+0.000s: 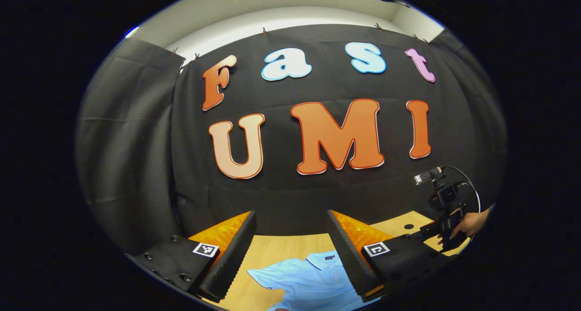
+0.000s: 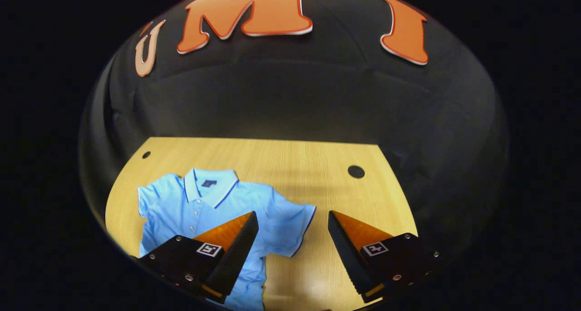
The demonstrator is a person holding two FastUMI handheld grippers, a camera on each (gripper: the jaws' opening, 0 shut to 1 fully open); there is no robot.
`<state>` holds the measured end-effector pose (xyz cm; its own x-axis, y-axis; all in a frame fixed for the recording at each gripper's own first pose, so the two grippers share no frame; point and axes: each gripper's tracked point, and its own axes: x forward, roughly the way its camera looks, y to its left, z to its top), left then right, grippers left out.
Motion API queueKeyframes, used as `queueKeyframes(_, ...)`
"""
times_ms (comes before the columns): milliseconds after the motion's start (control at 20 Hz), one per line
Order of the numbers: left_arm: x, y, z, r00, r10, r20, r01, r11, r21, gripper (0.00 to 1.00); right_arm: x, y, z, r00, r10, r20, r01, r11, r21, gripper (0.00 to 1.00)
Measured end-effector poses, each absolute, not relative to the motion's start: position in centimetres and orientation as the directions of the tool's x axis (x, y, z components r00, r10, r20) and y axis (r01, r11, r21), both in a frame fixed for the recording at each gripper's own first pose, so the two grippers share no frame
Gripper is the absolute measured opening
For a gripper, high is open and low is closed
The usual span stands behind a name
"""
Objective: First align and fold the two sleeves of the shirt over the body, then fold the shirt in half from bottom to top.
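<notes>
Left gripper (image 1: pixel 290 215): its two fingers stand wide apart with nothing between them. It is raised above the table and faces the black cloth wall.
Right gripper (image 2: pixel 292 215): its fingers are spread as well and grip nothing. It hangs above the table, tilted down toward it. In the left gripper view this same tool (image 1: pixel 442 231) shows far off to the right, past the left gripper's right finger, with a hand (image 1: pixel 470 223) wrapped around its handle.
Shirt (image 2: pixel 204 206): a light blue polo with a collar and a row of buttons, lying flat and face up on the table. In the right gripper view it lies ahead and to the left of the tool, and the left finger covers part of its body. In the left gripper view the shirt (image 1: pixel 308 279) sits low between the two fingers, its collar just beside the right one.
Sleeves: both are spread out to the sides, not folded over the body. One sleeve (image 2: pixel 297 220) reaches into the gap between the right gripper's fingers; the other sleeve (image 2: pixel 152 199) lies farther left.
Hem: hidden under the fingers at the bottom edge, so its lie cannot be told.
Table (image 2: pixel 290 165): pale wood, with two small round holes near its far corners.
</notes>
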<state>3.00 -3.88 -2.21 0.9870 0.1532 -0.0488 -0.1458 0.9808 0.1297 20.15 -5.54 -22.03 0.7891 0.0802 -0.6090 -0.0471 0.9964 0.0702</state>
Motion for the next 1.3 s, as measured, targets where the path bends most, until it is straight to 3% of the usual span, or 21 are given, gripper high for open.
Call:
queueKeyframes(300, 2.6, -4.7, -2.3, 0.983, 0.172, -0.064, -0.158, 0.97, 0.185, 1.0, 20.6, -4.9, -28.4, 0.638, 0.12, -0.761, -0.078, 0.993, 0.091, 0.86)
queueKeyframes(700, 1.1, -5.0, -2.5, 0.971, 0.224, -0.087, -0.2, 0.954, 0.224, 1.0, 20.9, -4.5, -33.6, 0.494, 0.121, -0.861, -0.061, 0.993, 0.104, 0.66)
queueKeyframes(1000, 0.2, -5.6, -2.9, 0.962, 0.251, -0.104, -0.221, 0.946, 0.238, 1.0, 21.1, -4.3, -35.2, 0.447, 0.131, -0.885, -0.032, 0.991, 0.131, 0.42)
queueKeyframes(1050, 0.1, -5.7, -2.8, 0.961, 0.255, -0.103, -0.225, 0.945, 0.239, 1.0, 21.2, -4.5, -35.5, 0.44, 0.126, -0.889, -0.022, 0.991, 0.13, 0.29)
queueKeyframes(1100, -0.1, -6.0, -2.9, 0.961, 0.257, -0.103, -0.227, 0.944, 0.239, 1.0, 21.2, -4.4, -35.5, 0.437, 0.14, -0.888, -0.011, 0.989, 0.15, 0.28)
queueKeyframes(1300, -0.5, -6.8, -3.2, 0.957, 0.269, -0.11, -0.234, 0.938, 0.256, 0.99, 22.0, -3.5, -35.1, 0.448, 0.206, -0.87, 0.026, 0.97, 0.243, 0.08)
